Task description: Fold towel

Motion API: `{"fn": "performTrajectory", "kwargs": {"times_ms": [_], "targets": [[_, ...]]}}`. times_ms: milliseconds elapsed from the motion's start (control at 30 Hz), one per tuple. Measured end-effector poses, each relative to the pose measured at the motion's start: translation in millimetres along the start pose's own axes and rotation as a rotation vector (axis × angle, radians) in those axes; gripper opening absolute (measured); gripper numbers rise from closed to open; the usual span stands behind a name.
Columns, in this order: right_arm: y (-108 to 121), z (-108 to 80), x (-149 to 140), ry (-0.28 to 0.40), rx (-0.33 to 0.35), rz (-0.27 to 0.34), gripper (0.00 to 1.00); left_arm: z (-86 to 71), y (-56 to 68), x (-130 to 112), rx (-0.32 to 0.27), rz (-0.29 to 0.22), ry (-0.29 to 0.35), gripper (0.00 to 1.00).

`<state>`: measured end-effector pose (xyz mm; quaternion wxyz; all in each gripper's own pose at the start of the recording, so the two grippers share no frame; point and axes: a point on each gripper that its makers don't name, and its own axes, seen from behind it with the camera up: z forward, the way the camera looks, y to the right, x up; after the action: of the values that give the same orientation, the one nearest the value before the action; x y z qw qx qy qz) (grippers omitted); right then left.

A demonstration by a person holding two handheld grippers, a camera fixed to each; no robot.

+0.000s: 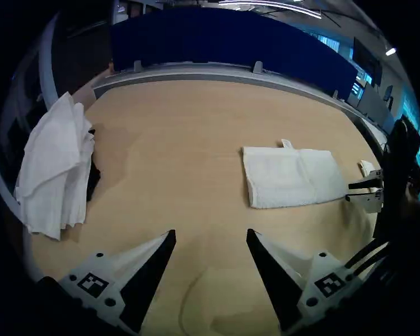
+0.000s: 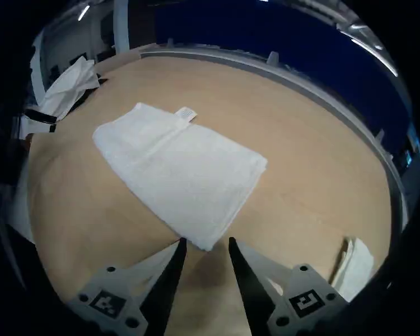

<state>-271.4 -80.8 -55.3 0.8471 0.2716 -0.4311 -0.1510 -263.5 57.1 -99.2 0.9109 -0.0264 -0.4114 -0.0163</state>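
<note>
A white towel [image 1: 291, 176] lies folded into a flat rectangle on the wooden table [image 1: 182, 140], its label tab at the far edge. In the right gripper view the towel [image 2: 179, 168] stretches away from me, and its near corner reaches just between the tips of my right gripper [image 2: 205, 242]. The jaws stand a little apart and do not press on the cloth. The left gripper view also catches the right gripper [image 1: 364, 190] at the towel's right end. My left gripper [image 1: 210, 235] hovers wide open over bare table, well short of the towel.
A heap of white towels [image 1: 56, 165] sits at the table's left edge, also seen in the right gripper view as towels [image 2: 70, 87]. A small folded white cloth [image 2: 355, 269] lies beside the right gripper. A blue partition [image 1: 227, 39] runs along the table's far side.
</note>
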Motion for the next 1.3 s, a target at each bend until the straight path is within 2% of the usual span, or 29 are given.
{"fn": "performTrajectory", "kwargs": {"times_ms": [300,433,500,733,967,1300], "targets": [[-4.2,6.2,-3.7,-0.025,0.028,-0.002,0.29,-15.2,-10.6,-12.6,0.019,-0.034,-0.005,0.94],[-4.2,6.2,-3.1,-0.030,0.035,0.008,0.12,-18.7,-11.6,-18.4,0.022,-0.044,-0.010,0.94],[-2.9,5.9,-1.0,-0.028,0.031,0.010,0.07,-20.5,-11.9,-20.4,0.023,-0.047,-0.011,0.94],[1.6,-1.8,16.3,0.001,0.005,-0.016,0.05,-28.2,-13.1,-23.2,0.025,-0.059,-0.004,0.94],[2.3,-20.0,48.6,0.045,-0.011,-0.065,0.05,-33.2,-17.3,-22.2,0.027,-0.082,0.011,0.94],[-17.5,-32.5,114.3,0.102,-0.010,-0.210,0.05,-42.4,-25.6,-22.3,0.034,-0.121,0.032,0.94]]}}
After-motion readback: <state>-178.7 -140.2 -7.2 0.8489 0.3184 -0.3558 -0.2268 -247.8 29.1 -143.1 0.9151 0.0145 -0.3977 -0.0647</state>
